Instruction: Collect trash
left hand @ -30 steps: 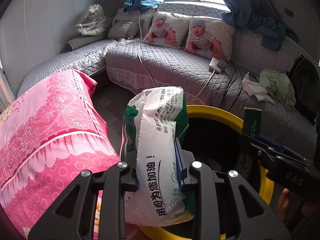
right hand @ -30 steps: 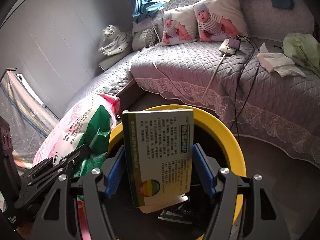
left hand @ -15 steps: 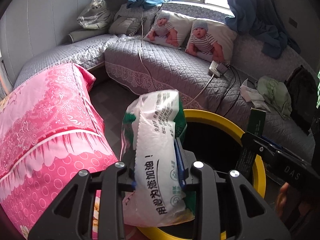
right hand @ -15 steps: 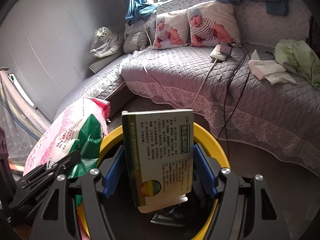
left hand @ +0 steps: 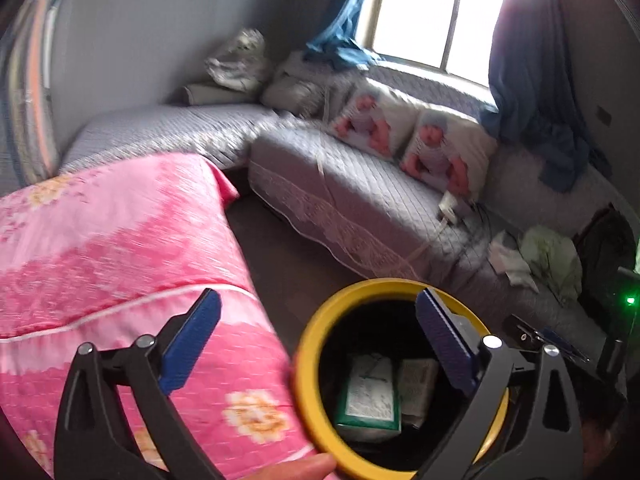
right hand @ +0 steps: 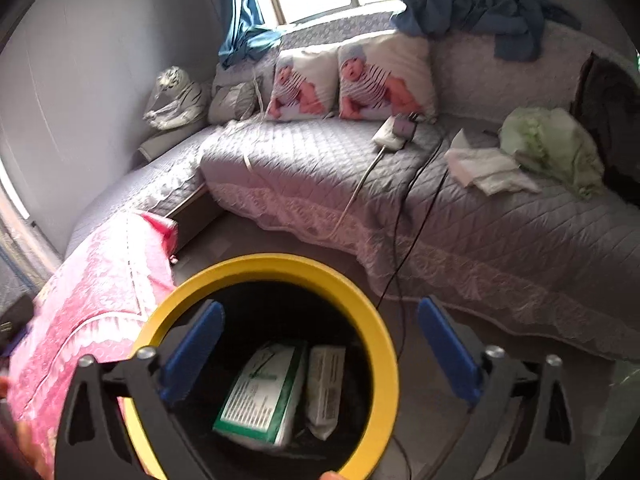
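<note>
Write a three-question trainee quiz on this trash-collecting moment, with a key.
1. True or false: the green and white plastic bag lies inside the round yellow-rimmed black bin.
2. What lies beside it in the bin? A) the white printed carton B) a glass bottle C) a shoe
3. Fill in: between the pads of the left gripper and the right gripper there is ____.

Key: 1 true; 2 A; 3 nothing, both sets of jaws are opening, empty, above the bin.
</note>
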`<control>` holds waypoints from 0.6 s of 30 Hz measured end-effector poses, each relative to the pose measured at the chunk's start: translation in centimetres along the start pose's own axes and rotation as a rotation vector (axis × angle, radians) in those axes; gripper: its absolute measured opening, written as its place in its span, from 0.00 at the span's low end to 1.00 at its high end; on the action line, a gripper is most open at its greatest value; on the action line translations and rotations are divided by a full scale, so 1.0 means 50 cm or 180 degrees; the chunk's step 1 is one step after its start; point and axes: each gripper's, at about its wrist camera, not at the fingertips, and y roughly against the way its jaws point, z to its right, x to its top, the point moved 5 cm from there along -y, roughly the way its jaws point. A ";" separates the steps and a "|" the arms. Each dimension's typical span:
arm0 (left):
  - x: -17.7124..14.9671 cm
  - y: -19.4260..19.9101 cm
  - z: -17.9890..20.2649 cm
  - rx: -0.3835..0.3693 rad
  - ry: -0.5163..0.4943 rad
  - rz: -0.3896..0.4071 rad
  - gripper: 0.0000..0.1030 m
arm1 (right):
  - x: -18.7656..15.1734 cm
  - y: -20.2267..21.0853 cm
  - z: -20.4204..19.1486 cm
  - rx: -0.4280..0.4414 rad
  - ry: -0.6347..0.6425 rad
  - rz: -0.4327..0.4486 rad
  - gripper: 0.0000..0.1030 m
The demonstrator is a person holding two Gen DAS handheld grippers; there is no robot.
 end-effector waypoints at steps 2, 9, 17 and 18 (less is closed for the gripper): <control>0.008 0.035 -0.033 0.0095 0.0036 0.0125 0.92 | 0.004 -0.014 0.005 -0.0129 0.0007 0.0007 0.92; 0.024 0.175 -0.178 0.0475 0.0273 0.0445 0.92 | -0.013 -0.066 -0.003 -0.0349 0.0039 -0.0013 0.92; -0.009 0.390 -0.323 0.0899 0.0463 0.0735 0.92 | -0.030 0.108 -0.151 0.0519 0.0240 0.0503 0.92; -0.016 0.414 -0.327 0.0933 0.0462 0.0773 0.92 | -0.034 0.141 -0.174 0.0637 0.0307 0.0603 0.92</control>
